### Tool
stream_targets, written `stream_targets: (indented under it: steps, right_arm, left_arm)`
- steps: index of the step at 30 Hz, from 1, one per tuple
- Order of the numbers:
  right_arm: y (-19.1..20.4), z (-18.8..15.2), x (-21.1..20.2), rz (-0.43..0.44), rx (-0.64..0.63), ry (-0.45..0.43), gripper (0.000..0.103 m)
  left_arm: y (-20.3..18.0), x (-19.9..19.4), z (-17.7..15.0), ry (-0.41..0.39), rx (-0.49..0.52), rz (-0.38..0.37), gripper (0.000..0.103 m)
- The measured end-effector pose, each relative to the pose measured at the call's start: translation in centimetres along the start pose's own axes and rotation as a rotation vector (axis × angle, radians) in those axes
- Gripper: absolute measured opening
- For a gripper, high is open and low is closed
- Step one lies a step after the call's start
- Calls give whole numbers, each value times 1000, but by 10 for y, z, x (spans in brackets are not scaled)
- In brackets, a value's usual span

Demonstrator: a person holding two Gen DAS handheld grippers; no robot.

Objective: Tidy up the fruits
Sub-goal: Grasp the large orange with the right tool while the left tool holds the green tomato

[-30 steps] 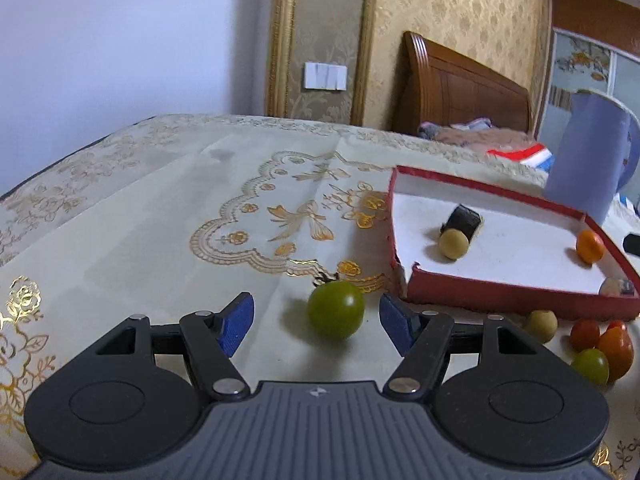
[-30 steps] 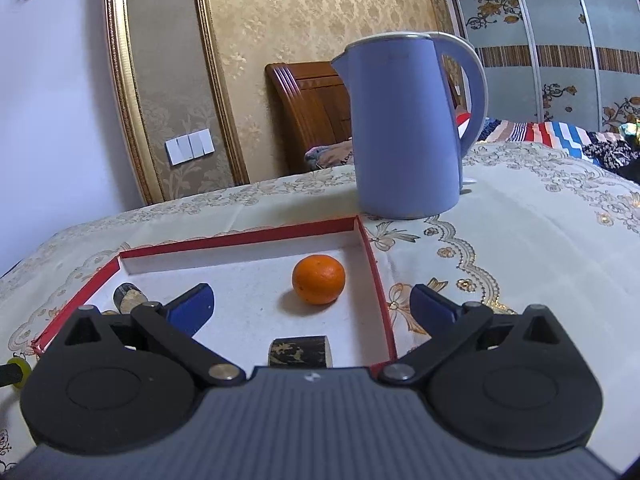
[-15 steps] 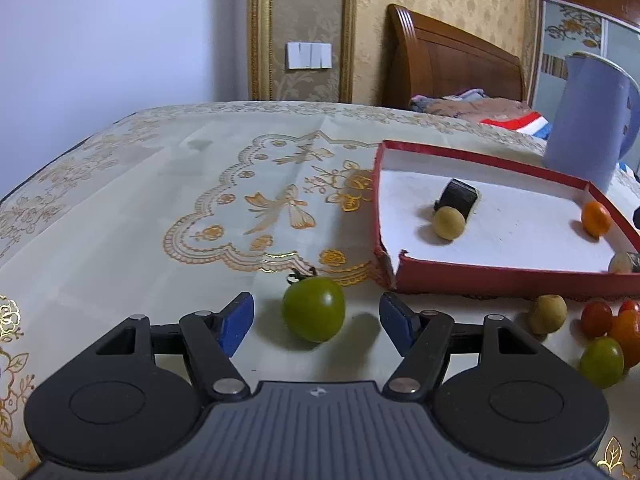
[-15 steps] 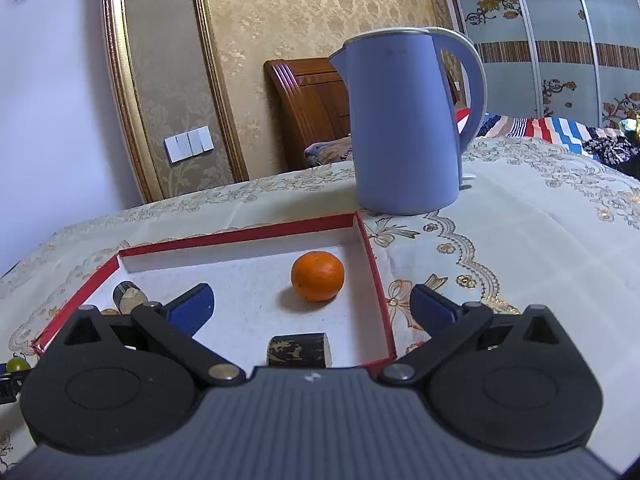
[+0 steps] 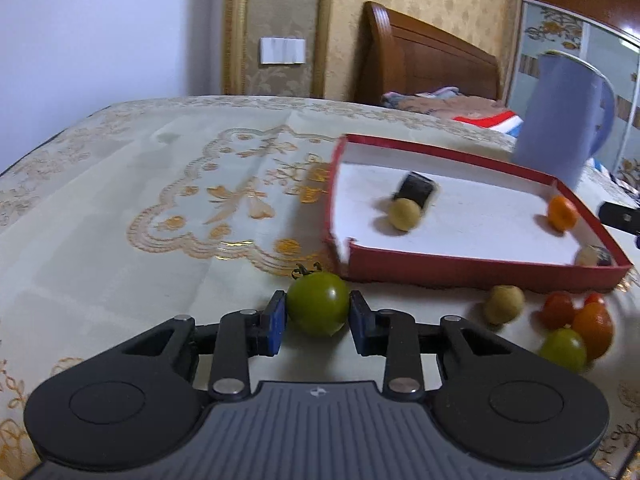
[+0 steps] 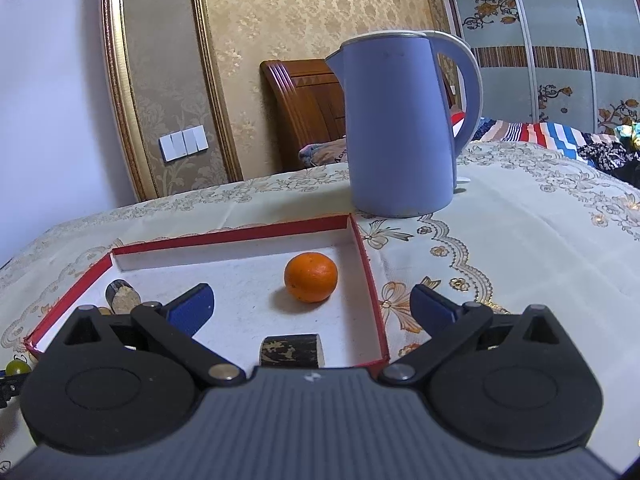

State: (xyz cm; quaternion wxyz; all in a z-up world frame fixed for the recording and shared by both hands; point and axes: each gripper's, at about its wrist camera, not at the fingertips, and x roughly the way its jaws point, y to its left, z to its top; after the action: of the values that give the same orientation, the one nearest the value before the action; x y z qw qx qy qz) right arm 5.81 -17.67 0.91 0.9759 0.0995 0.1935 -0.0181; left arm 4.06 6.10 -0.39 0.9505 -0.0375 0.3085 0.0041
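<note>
- Between the blue pads of the left tool (image 5: 318,312), a green tomato (image 5: 318,309) sat on the tabletop (image 5: 120,208), the jaws closing on it with both pads at or just touching its flanks, just in front of the near wall of the red tray (image 5: 480,270).
- The smooth, round fruit looked likely to squirt forward or roll if the pads met it off-centre; too hard a squeeze could split the skin.
- A lift toward the tray risked clipping that near wall, which stood close behind the tomato.
- Loose fruit lay near the left tool's right side: a tan fruit (image 5: 503,304), red tomatoes (image 5: 559,311), an orange one (image 5: 593,326) and a second green tomato (image 5: 563,349); a sideways swing could scatter them.
- Over the tray, the right tool (image 6: 312,308) hung with its jaws wide apart and nothing between them, a mandarin (image 6: 311,277) lying beyond its tips.
- A blue kettle (image 6: 400,128) stood on the cloth just past the tray's far corner.
- Motion blur softened the left view, so firm contact at the pads could not be confirmed.
- Dark cylindrical pieces (image 6: 291,351) in the tray were partly cut off by the right tool's body and could not be identified.
- Tabletop beneath both tool bodies stayed hidden.
</note>
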Motion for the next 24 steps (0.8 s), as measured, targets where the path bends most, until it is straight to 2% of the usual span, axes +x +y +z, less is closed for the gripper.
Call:
stream_targets:
  steps: [4,9,15,17,21,24]
  right_arm:
    - [-4,0,-7,-4,-6,19,103]
    - [-15,-15,-41,39,-42,36,103]
    - [-3,-38,-62,120,-152,101,103]
    - [6,-41,-63,155,-194,124,90]
    - [23,-44,-62,179,-269,135,90]
    - [32,-46,-62,192,-305,150,83]
  left_arm:
    - [-21,0,1,14,30,-55,32]
    - [-34,2,-4,3,86,-54,32]
    - [-27,2,-4,5,55,-75,32]
    - [-28,2,-5,3,62,-70,32]
    - [-29,1,-5,3,59,-72,32]
    - [-30,1,-5,2,57,-74,32]
